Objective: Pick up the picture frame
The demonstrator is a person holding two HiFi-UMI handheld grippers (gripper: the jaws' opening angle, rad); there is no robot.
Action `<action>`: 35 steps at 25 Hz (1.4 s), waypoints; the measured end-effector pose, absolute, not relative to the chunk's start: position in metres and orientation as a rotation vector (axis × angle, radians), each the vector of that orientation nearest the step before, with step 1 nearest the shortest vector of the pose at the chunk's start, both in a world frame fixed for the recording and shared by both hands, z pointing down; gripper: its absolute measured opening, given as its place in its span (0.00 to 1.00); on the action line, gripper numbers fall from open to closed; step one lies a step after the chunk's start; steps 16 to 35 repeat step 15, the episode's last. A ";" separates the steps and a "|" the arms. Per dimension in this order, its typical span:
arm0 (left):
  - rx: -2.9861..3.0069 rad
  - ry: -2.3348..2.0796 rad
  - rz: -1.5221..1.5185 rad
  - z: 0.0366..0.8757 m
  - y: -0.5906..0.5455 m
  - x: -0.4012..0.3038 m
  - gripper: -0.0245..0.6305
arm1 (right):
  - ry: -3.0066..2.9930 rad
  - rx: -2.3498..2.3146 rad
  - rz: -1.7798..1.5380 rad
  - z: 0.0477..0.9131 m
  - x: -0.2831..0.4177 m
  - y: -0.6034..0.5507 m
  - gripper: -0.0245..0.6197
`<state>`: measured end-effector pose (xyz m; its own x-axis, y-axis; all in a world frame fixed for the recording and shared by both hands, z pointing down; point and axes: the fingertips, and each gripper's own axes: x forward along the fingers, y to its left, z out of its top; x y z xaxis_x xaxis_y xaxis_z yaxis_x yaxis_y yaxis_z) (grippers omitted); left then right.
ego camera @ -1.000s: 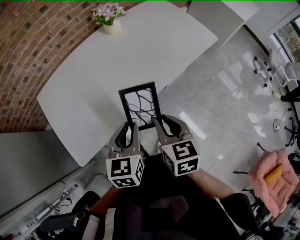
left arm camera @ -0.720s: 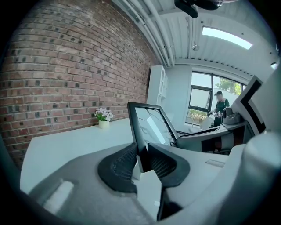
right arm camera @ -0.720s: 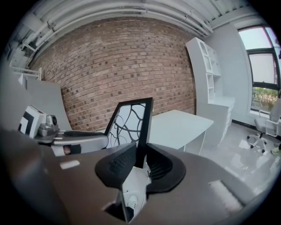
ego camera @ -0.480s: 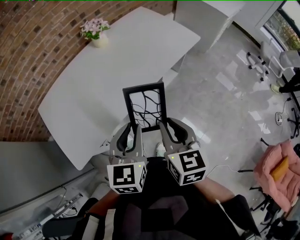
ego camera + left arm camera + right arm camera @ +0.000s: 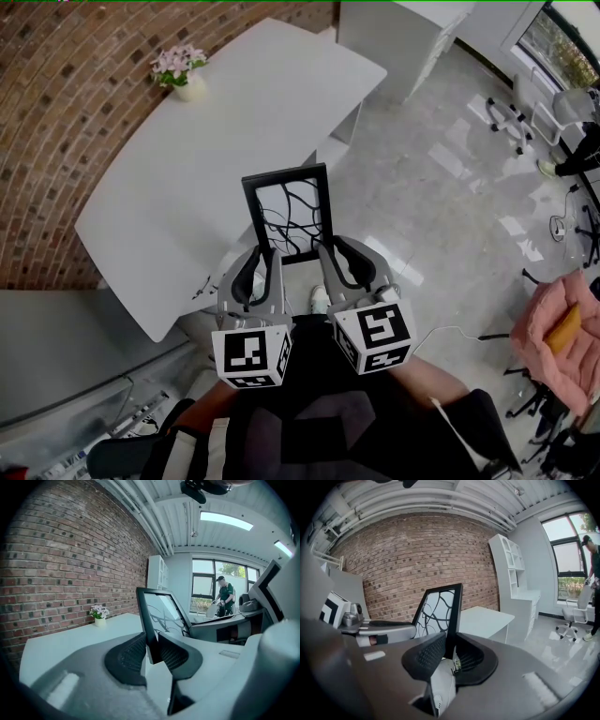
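Above the near edge of a long white table (image 5: 169, 206), a black rectangular picture frame (image 5: 289, 214) with a clear pane and a pattern of thin black branching lines is held up between the two grippers. It stands roughly upright on its short side and leans a little away from the person. Its top is over the tabletop and its bottom edge is over the glossy grey floor (image 5: 450, 216) just beside the table.

The left gripper (image 5: 265, 272) is clenched on the frame's lower left side. In the left gripper view the black border (image 5: 161, 613) runs down between the two ribbed dark pads (image 5: 129, 653), which press on it from both sides. The right gripper (image 5: 323, 267) grasps the lower right side in the same way; in the right gripper view the border (image 5: 452, 616) sits pinched between its pads (image 5: 426, 656). The two grippers are side by side, near each other, each with its marker cube (image 5: 251, 354) turned toward the person.

At the table's far end a small pot of pale pink flowers (image 5: 183, 73) stands against the red brick wall (image 5: 56, 112). A tall white shelf unit (image 5: 513, 573) stands beyond the table.
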<state>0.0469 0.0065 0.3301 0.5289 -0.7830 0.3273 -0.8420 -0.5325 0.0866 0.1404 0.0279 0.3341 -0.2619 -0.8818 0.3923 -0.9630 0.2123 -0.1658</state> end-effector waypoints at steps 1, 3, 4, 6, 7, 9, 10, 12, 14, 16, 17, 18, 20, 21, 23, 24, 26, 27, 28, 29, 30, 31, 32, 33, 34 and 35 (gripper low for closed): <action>2.534 -1.372 0.367 0.330 0.007 0.047 0.16 | -2.272 1.760 0.560 0.334 0.141 0.028 0.15; 2.533 -1.373 0.369 0.329 0.007 0.047 0.16 | -2.276 1.752 0.555 0.333 0.140 0.028 0.15; 2.532 -1.374 0.370 0.329 0.007 0.047 0.16 | -2.277 1.750 0.554 0.332 0.140 0.028 0.15; 2.530 -1.377 0.370 0.329 0.007 0.047 0.16 | -2.279 1.750 0.554 0.332 0.140 0.028 0.15; 2.529 -1.377 0.369 0.329 0.007 0.047 0.16 | -2.279 1.751 0.555 0.332 0.140 0.028 0.15; 2.528 -1.378 0.368 0.329 0.007 0.046 0.16 | -2.279 1.750 0.553 0.332 0.140 0.029 0.15; 2.528 -1.378 0.367 0.329 0.007 0.046 0.16 | -2.279 1.750 0.554 0.332 0.140 0.029 0.15; 2.529 -1.379 0.365 0.328 0.007 0.046 0.16 | -2.279 1.751 0.556 0.332 0.140 0.029 0.15; 2.529 -1.380 0.363 0.327 0.007 0.046 0.16 | -2.281 1.751 0.547 0.330 0.140 0.029 0.15; 2.530 -1.380 0.361 0.327 0.007 0.047 0.16 | -2.283 1.750 0.540 0.329 0.140 0.028 0.15; 2.530 -1.380 0.361 0.327 0.007 0.047 0.16 | -2.283 1.750 0.540 0.329 0.140 0.028 0.15; 2.530 -1.380 0.361 0.327 0.007 0.047 0.16 | -2.283 1.750 0.540 0.329 0.140 0.028 0.15; 2.530 -1.380 0.361 0.327 0.007 0.047 0.16 | -2.283 1.750 0.540 0.329 0.140 0.028 0.15; 2.530 -1.380 0.361 0.327 0.007 0.047 0.16 | -2.283 1.750 0.540 0.329 0.140 0.028 0.15; 2.530 -1.380 0.361 0.327 0.007 0.047 0.16 | -2.283 1.750 0.540 0.329 0.140 0.028 0.15; 2.530 -1.380 0.361 0.327 0.007 0.047 0.16 | -2.283 1.750 0.540 0.329 0.140 0.028 0.15; 2.530 -1.380 0.361 0.327 0.007 0.047 0.16 | -2.283 1.750 0.540 0.329 0.140 0.028 0.15; 2.530 -1.380 0.361 0.327 0.007 0.047 0.16 | -2.283 1.750 0.540 0.329 0.140 0.028 0.15; 2.530 -1.380 0.361 0.327 0.007 0.047 0.16 | -2.283 1.750 0.540 0.329 0.140 0.028 0.15; 2.530 -1.380 0.361 0.327 0.007 0.047 0.16 | -2.283 1.750 0.540 0.329 0.140 0.028 0.15; 2.530 -1.380 0.361 0.327 0.007 0.047 0.16 | -2.283 1.750 0.540 0.329 0.140 0.028 0.15; 2.530 -1.380 0.361 0.327 0.007 0.047 0.16 | -2.283 1.750 0.540 0.329 0.140 0.028 0.15; 2.530 -1.380 0.361 0.327 0.007 0.047 0.16 | -2.283 1.750 0.540 0.329 0.140 0.028 0.15; 2.530 -1.380 0.361 0.327 0.007 0.047 0.16 | -2.283 1.750 0.540 0.329 0.140 0.028 0.15; 2.530 -1.380 0.361 0.327 0.007 0.047 0.16 | -2.283 1.750 0.540 0.329 0.140 0.028 0.15; 2.530 -1.380 0.361 0.327 0.007 0.047 0.16 | -2.283 1.750 0.540 0.329 0.140 0.028 0.15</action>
